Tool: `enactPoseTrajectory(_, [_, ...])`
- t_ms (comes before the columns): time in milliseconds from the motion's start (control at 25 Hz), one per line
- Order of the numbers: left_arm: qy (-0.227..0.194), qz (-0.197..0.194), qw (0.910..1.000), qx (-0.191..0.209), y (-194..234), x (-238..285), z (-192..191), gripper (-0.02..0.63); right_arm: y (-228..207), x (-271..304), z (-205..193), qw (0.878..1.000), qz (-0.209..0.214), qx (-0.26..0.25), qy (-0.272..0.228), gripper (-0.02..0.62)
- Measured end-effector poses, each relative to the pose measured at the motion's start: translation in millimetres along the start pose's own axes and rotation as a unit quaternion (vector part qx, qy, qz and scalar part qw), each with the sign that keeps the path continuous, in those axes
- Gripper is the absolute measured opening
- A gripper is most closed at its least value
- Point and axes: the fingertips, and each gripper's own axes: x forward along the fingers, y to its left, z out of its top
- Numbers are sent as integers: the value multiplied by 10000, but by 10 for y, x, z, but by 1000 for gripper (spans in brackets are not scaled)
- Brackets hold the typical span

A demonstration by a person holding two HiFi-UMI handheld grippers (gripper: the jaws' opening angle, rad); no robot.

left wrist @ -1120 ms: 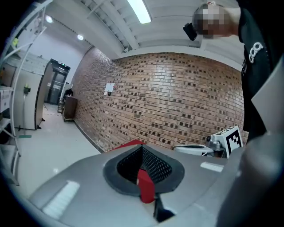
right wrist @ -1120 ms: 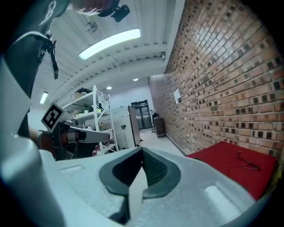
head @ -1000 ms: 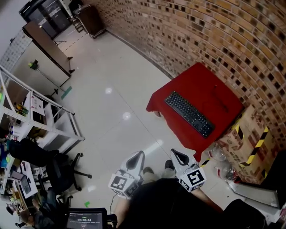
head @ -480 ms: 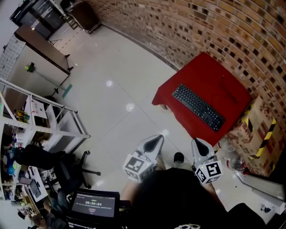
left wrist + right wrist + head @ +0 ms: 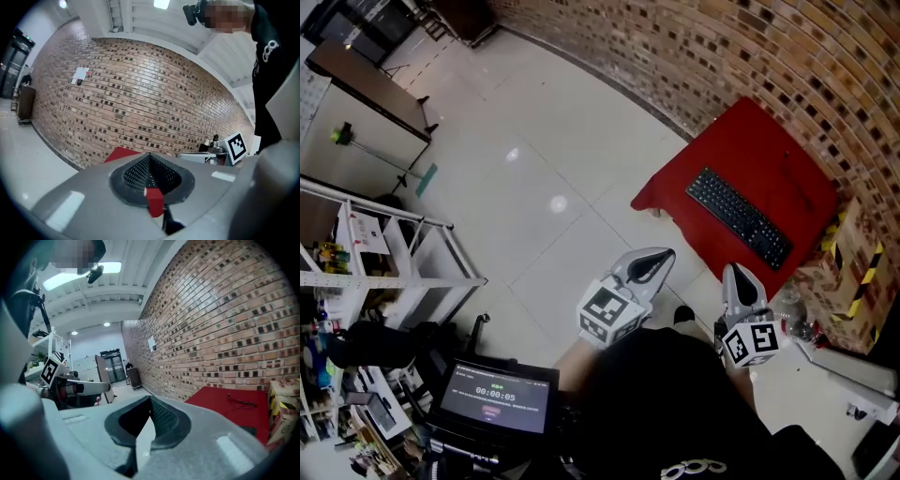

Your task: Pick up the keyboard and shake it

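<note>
We see the black keyboard [image 5: 739, 217] lying flat and slantwise on the red-covered table [image 5: 773, 150], which stands against the brick wall [image 5: 741, 56]. Nothing touches the keyboard. Just beside the table, on the side away from the open floor [image 5: 534, 141], sits a cardboard box [image 5: 851, 281] with yellow and black stripes.

We find both tongs low in the head view, close to the person's body and well apart from the table. The left gripper [image 5: 659, 256] hangs over the pale floor with its tip turned towards the table, and its marker cube [image 5: 609, 314] faces up. The right gripper [image 5: 738, 273] is nearer the table's front edge, with its own cube [image 5: 748, 344] behind it.

In the left gripper view we see the jaws clenched on each other, with nothing between them, and only a corner of the red table beyond. In the right gripper view the jaws are likewise pressed together and empty; the red top shows off to the right with a thin dark cable [image 5: 241, 401] lying on it.

To the left stand white shelves [image 5: 394, 253], and a small lit screen [image 5: 492, 398] sits at the bottom of the head view
</note>
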Motion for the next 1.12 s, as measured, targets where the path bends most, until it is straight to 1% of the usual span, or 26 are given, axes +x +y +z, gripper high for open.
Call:
enactPoseTrajectory(120, [99, -349, 9993, -71, 166, 3, 19, 15, 90, 73, -6, 9990, -353, -279, 77, -8])
enactPoseTrajectory(200, [189, -607, 9979, -78, 218, 14, 6, 15, 162, 51, -14, 9979, -546, -327, 104, -8])
enactPoseTrajectory(360, [342, -1054, 9938, -50, 255, 156, -22, 15, 147, -39, -99, 9953, -943, -110, 166, -8])
enactPoseTrajectory(560, [587, -1438, 9878, -86, 137, 485, -138, 15, -185, -209, -227, 9888, -1460, 239, 175, -8])
enactPoseTrajectory(680, [800, -1500, 9854, -9, 49, 760, -216, 15, -498, -272, -234, 9863, -1601, 383, 120, -8])
enactPoseTrajectory(840, [1076, -1393, 9844, 57, 5, 1146, -256, 15, -1055, -296, -185, 9826, -1733, 670, -17, -8])
enactPoseTrajectory(960, [1312, -1290, 9829, 60, 25, 1446, -311, 15, -1468, -289, -143, 9809, -1745, 851, -115, -8])
enactPoseTrajectory(1120, [1595, -1237, 9789, 314, -109, 1844, -381, 15, -2053, -417, -223, 9793, -1698, 1103, 22, -8])
